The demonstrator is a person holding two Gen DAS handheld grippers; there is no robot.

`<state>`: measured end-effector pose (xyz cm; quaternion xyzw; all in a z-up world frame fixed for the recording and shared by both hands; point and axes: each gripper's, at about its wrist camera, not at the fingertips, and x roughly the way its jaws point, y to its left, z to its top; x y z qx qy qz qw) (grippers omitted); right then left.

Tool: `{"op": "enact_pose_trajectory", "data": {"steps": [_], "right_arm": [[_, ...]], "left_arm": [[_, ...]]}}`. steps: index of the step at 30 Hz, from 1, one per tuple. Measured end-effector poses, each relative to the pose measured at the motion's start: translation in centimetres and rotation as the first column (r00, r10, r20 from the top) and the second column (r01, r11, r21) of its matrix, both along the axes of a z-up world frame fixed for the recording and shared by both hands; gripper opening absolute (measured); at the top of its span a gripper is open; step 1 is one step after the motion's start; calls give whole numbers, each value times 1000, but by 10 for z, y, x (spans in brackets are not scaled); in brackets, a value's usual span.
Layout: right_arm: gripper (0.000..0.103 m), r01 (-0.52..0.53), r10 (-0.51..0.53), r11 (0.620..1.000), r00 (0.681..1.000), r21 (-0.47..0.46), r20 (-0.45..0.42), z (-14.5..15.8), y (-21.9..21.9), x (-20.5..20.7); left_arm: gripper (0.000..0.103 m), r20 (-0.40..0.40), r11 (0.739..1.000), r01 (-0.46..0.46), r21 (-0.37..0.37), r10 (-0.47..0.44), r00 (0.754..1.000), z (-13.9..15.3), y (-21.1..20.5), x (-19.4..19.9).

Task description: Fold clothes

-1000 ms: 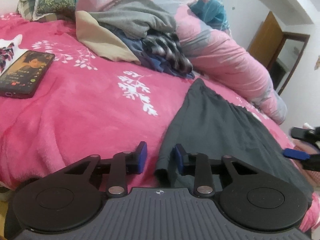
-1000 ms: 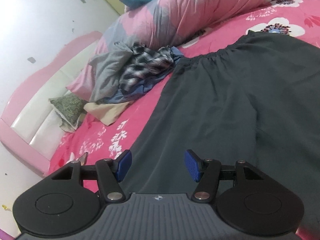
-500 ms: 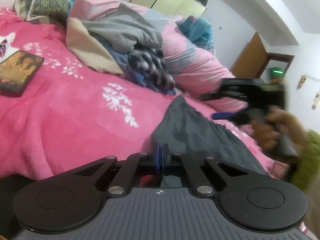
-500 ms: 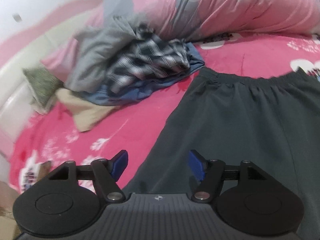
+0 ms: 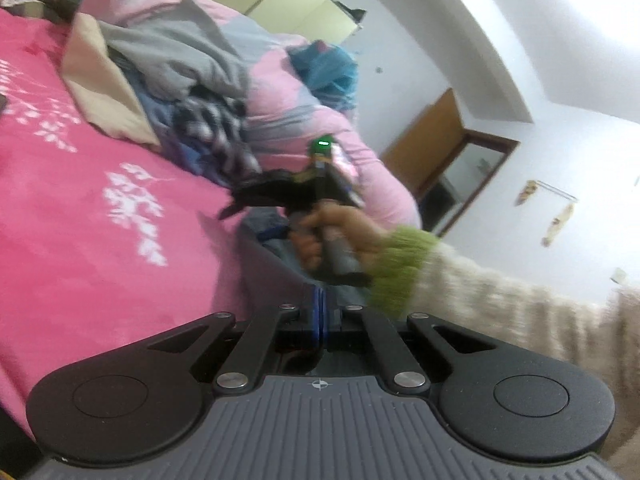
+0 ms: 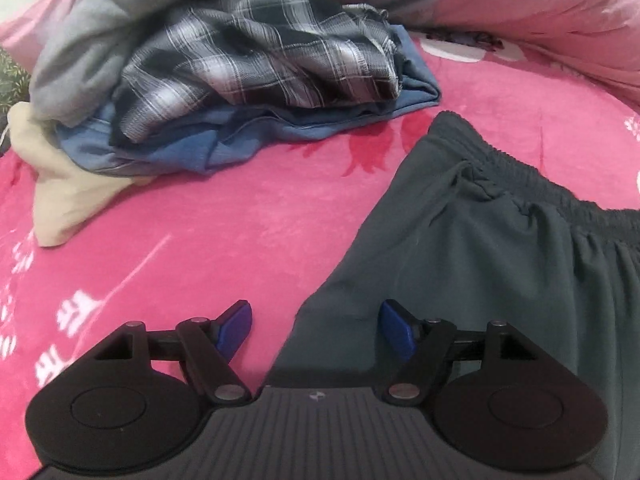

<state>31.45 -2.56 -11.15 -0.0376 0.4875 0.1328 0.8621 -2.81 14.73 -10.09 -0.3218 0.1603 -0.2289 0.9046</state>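
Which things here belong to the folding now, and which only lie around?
In use:
- dark grey trousers
- left gripper, shut on the trousers' edge
- right gripper, open over the trousers' side edge

Lying about:
- pile of unfolded clothes
- pink duvet
- pink blanket underneath

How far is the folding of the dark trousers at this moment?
Done: the dark trousers lie spread flat on the pink bedspread. In hand: the left gripper is shut on their edge; the right gripper, jaws just opening wider, is open over the side below the waistband, gripping nothing. Left: no fold shows yet, and the heap of clothes waits.
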Motion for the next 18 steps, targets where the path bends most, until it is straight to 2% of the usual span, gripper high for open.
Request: {"op": "enact_pose_trajectory", "data": {"steps": [2,5,7,10,18], "right_arm": [[67,-6,6,1000,1000,-4,22,-1,-2,0],[43,20,-21,1000,999,16,37,0,-11,3],[13,55,-56,998,998,43,35,1,-24,6],[4,90,-92,988,996,128,10,5,-48,10],[3,109,-131,966,988,233,80,45,-102,9]], "left_arm": [[0,21,1000,19,6,-19,1000,3,-6,0],[0,30,999,41,-3,-41,999,7,-12,2],[0,32,999,51,-8,-51,998,10,-16,5],[0,35,998,63,-6,-62,997,15,-22,7],[0,84,987,157,-26,-155,984,40,-54,16]]}}
